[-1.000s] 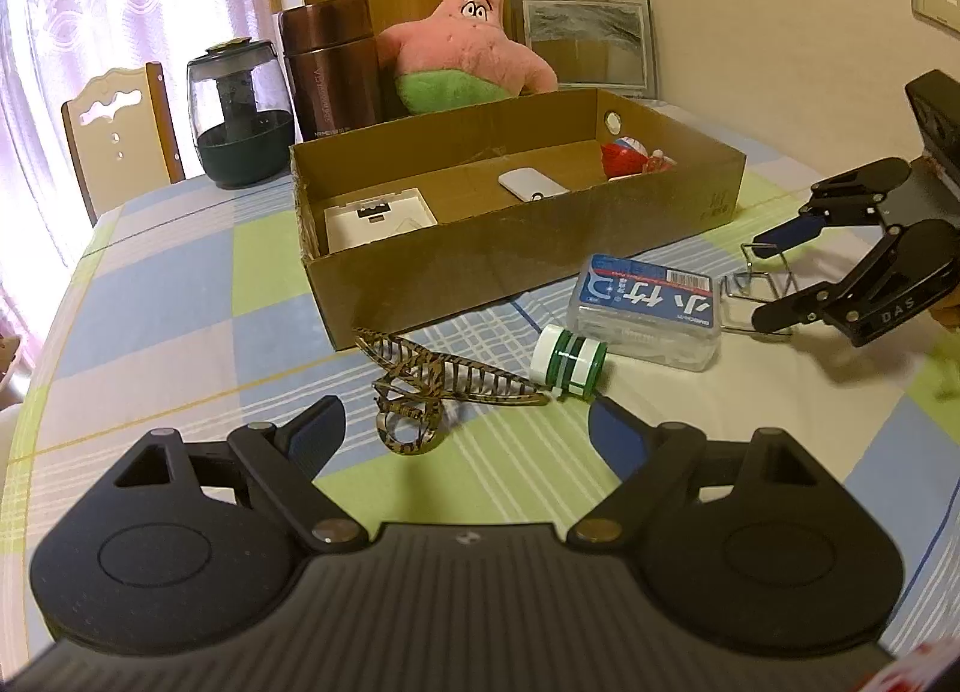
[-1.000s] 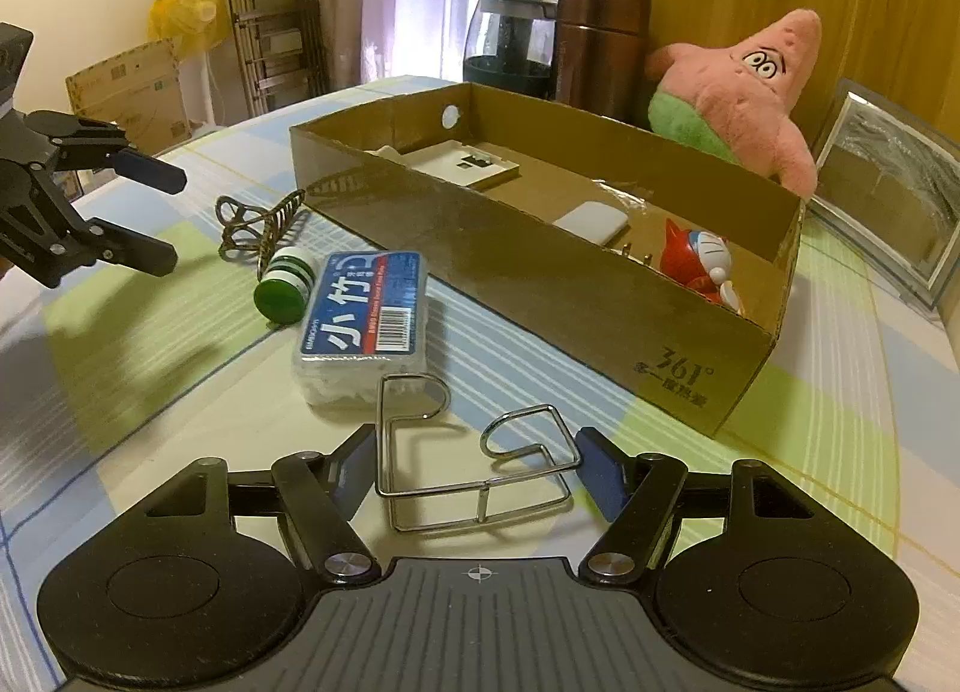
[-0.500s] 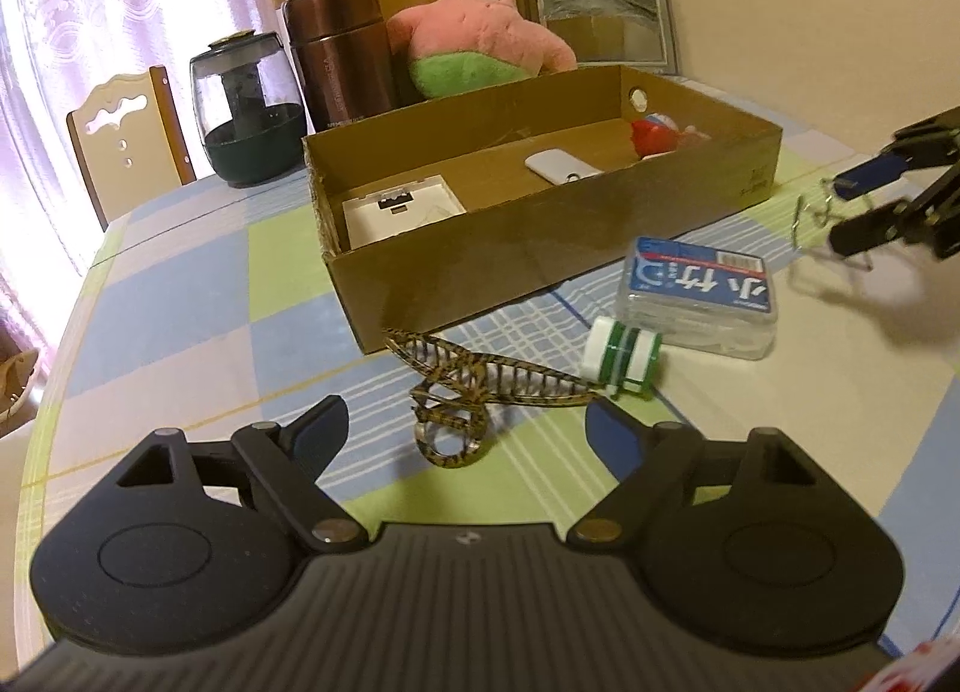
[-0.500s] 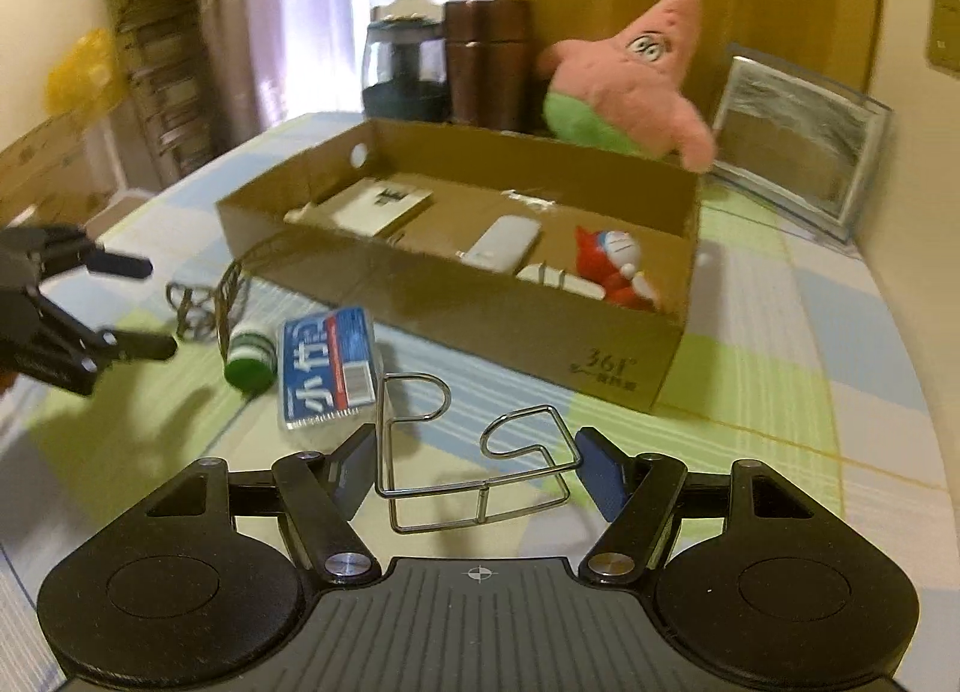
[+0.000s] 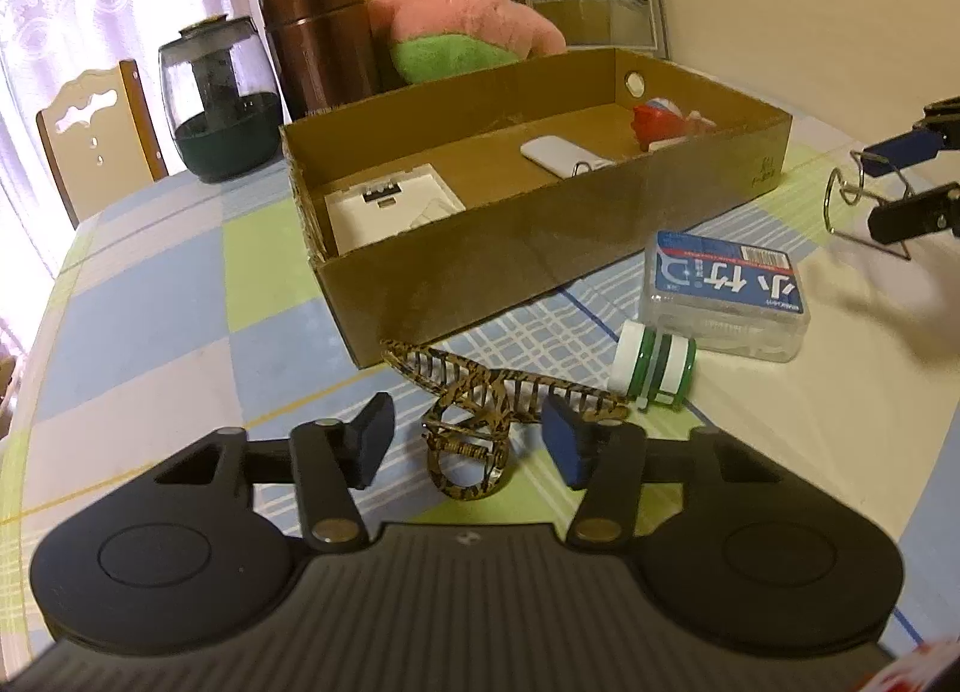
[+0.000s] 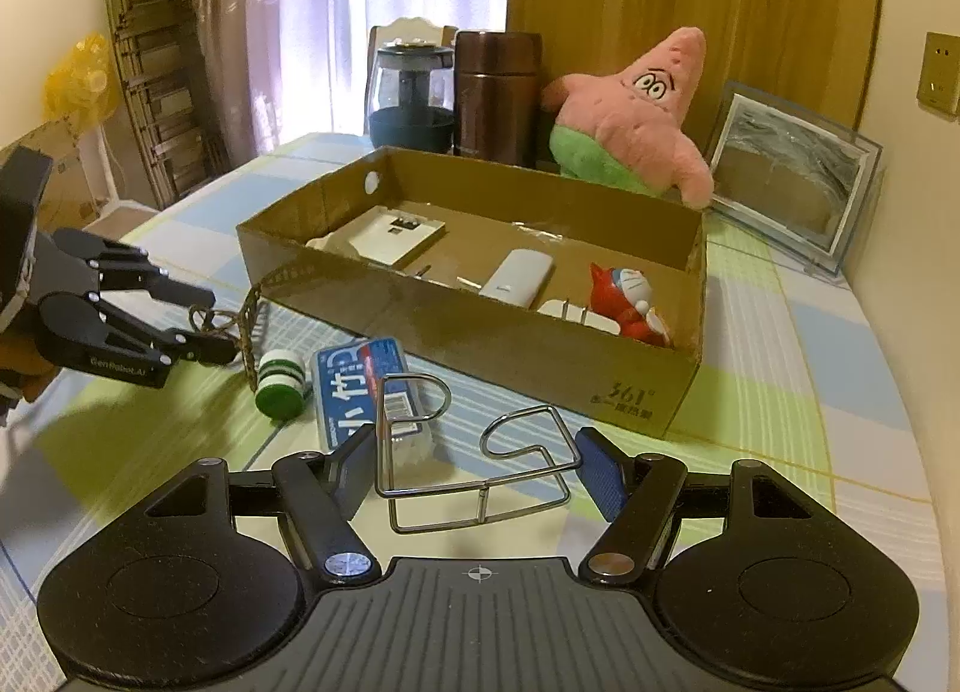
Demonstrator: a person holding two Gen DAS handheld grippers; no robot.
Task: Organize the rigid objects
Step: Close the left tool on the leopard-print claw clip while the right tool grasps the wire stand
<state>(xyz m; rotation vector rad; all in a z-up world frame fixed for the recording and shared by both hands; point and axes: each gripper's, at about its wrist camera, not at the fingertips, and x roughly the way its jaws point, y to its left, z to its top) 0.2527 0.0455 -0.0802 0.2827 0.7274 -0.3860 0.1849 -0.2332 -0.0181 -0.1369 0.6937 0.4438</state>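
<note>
Left tongs (image 5: 468, 446) closing round hair claw (image 5: 480, 422); contact unclear.

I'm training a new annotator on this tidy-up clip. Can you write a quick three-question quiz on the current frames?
1. True or false: the right hand-held gripper grips a wire rack.
2. Which item lies between the closing jaws of the left hand-held gripper?
A. the green-and-white bottle
B. the leopard-print hair claw
C. the clear plastic box with a blue label
3. Fill in: the red figurine lies inside the ____.

Key: 1 true; 2 B; 3 cardboard box.
</note>
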